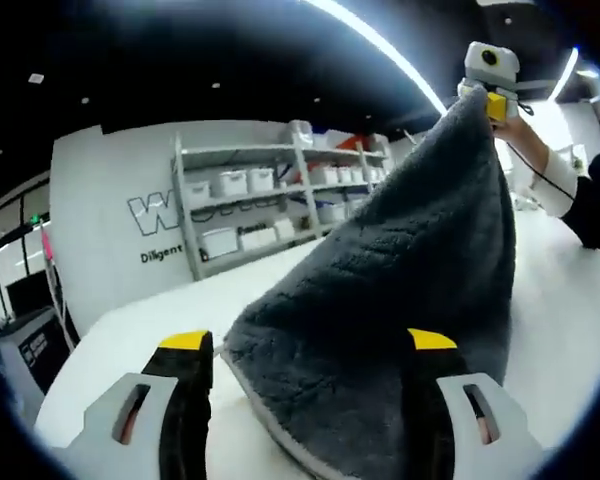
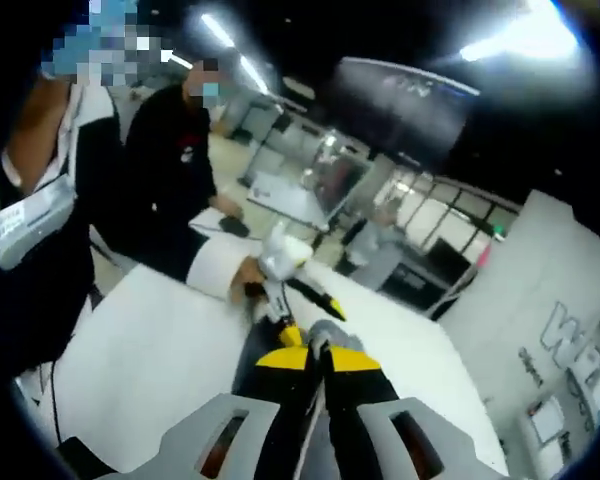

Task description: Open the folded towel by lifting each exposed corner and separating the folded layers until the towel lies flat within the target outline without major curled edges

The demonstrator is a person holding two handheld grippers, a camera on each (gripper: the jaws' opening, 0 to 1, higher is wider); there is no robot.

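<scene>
A dark grey plush towel [image 1: 400, 270] rises from the white table [image 1: 150, 315] to a peak at the upper right. There my right gripper [image 1: 488, 92], held by a hand in a white cuff, pinches its top corner. My left gripper [image 1: 310, 345] stands open and wide, low over the table. The towel's lower hem lies between its jaws and drapes in front of the right jaw. In the right gripper view my right gripper [image 2: 318, 358] is shut, with a sliver of grey towel [image 2: 328, 334] caught between the yellow tips. Beyond them the left gripper [image 2: 298, 285] shows, small and blurred.
A metal shelf unit [image 1: 270, 200] with white bins stands against a lettered wall behind the table. A dark machine [image 1: 30, 350] sits off the table's left end. Two people in dark tops [image 2: 170, 170] stand at the table's [image 2: 150, 350] far side.
</scene>
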